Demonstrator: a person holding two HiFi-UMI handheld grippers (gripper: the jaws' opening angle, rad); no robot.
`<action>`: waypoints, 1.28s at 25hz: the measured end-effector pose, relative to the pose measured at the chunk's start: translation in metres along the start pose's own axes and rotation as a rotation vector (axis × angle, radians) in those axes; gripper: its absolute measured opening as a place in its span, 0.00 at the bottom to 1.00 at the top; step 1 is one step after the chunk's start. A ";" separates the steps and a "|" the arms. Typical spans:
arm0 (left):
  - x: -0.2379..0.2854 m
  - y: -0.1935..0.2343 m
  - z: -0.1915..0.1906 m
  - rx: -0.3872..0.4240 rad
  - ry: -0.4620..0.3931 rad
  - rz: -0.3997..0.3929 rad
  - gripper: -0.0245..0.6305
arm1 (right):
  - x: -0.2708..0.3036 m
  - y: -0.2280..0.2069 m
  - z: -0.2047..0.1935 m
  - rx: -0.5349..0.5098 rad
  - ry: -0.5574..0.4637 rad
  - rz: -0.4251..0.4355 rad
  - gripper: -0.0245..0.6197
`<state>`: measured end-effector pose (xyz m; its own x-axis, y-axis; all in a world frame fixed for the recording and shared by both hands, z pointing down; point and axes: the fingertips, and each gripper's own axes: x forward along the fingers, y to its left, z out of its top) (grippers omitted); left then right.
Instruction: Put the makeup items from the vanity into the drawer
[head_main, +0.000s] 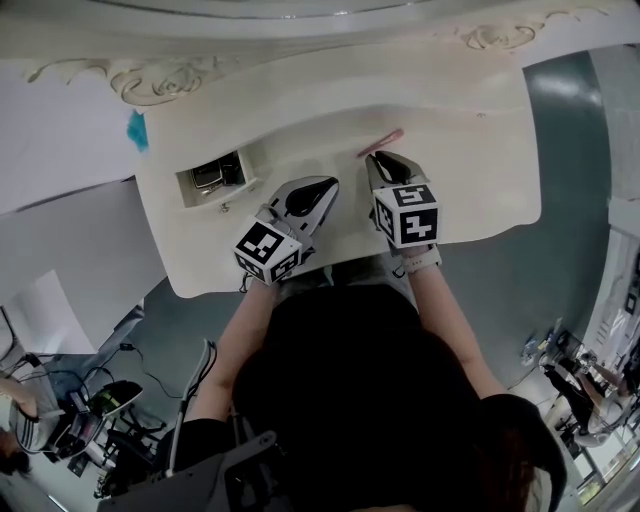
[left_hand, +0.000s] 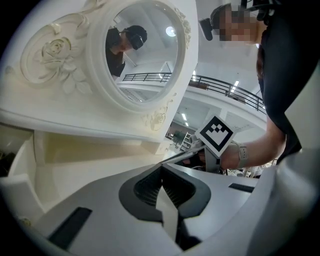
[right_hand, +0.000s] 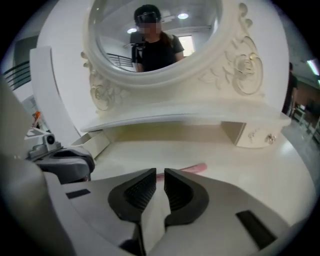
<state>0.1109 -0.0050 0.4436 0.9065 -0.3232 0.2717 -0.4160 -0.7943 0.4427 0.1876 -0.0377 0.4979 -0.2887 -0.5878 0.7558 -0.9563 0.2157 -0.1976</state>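
Lying just beyond the tips of the right gripper (head_main: 383, 162), the pink makeup stick (head_main: 381, 142) rests on the bench (head_main: 470, 160), its long axis crosswise to the jaws. That gripper is the nearer one, its jaws almost together and empty. The left gripper (head_main: 325, 185), jaws pressed together on nothing, sits towards the open drawer (head_main: 190, 186) at the left. The cream bench carries an oval mirror (right_hand: 155, 40), and grey floor surrounds it.
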 end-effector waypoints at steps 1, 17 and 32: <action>-0.001 0.001 0.000 -0.001 0.002 -0.001 0.06 | 0.002 -0.005 -0.001 0.041 -0.003 -0.015 0.11; -0.024 0.014 0.000 -0.004 0.000 0.027 0.06 | 0.026 -0.032 -0.006 0.338 -0.008 -0.161 0.29; -0.052 0.018 -0.005 -0.024 -0.030 0.079 0.06 | 0.040 -0.008 -0.002 -0.113 0.098 -0.181 0.12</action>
<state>0.0558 -0.0001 0.4420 0.8722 -0.4003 0.2810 -0.4879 -0.7530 0.4417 0.1843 -0.0613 0.5309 -0.1014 -0.5479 0.8304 -0.9791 0.2027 0.0142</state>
